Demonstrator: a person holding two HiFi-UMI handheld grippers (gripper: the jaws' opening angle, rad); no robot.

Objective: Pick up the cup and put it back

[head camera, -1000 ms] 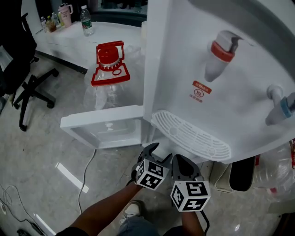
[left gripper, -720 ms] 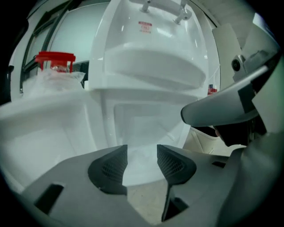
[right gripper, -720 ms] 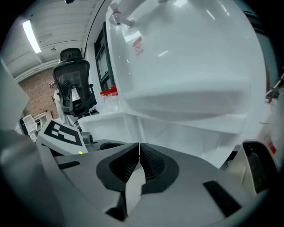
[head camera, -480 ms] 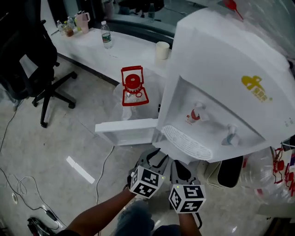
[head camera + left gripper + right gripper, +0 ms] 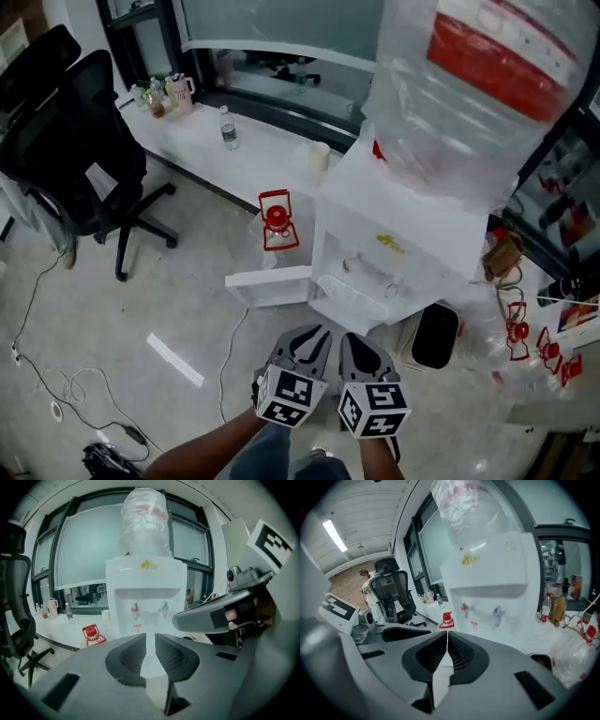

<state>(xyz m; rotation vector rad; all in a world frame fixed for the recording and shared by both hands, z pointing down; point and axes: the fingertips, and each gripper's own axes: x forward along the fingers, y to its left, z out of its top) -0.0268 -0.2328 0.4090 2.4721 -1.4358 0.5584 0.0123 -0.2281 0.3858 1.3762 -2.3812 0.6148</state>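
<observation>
A cream paper cup stands on the long white table behind the water dispenser, far from both grippers. It also shows small in the left gripper view, where the cup stands left of the dispenser. My left gripper and right gripper hang side by side low in the head view, pointing at the dispenser. The left gripper is closing, with a narrow gap and nothing between its jaws. The right gripper is shut and empty.
A large water bottle sits on top of the dispenser, whose lower door hangs open. A red-capped jug stands on the floor beside it. A black office chair is at the left, a black bin at the right, cables on the floor.
The head view has drawn back and risen from the dispenser, which now looks small and far. Both grippers stay together at the bottom of the view.
</observation>
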